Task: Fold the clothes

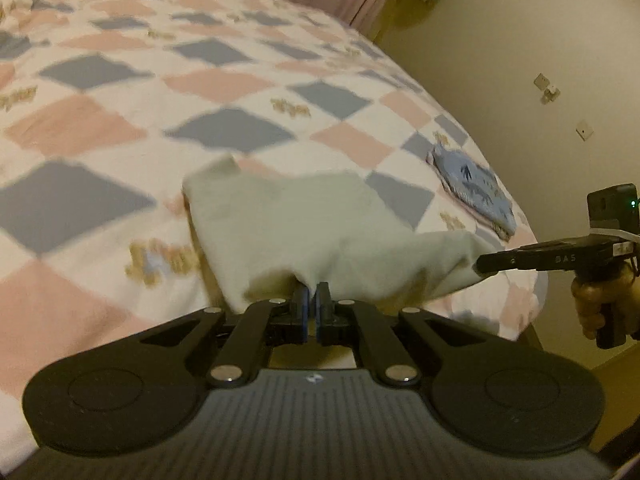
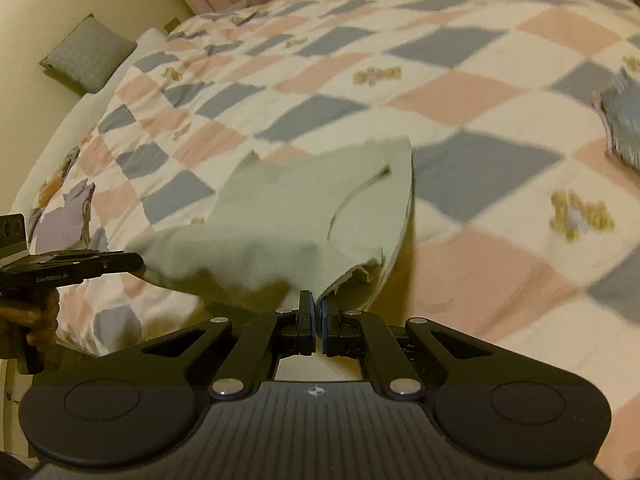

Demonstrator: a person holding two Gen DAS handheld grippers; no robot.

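Left tool (image 1: 311, 290) and right tool (image 2: 316, 300) pinching pale garment (image 1: 288, 232) above checked bedspread (image 1: 120, 128)

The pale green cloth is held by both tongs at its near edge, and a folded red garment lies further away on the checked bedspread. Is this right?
Not quite: the folded garment is blue with a dark print, not red, as the left wrist view shows. The rest holds: the left tongs and right tongs both grip the pale green cloth over the checked bedspread.
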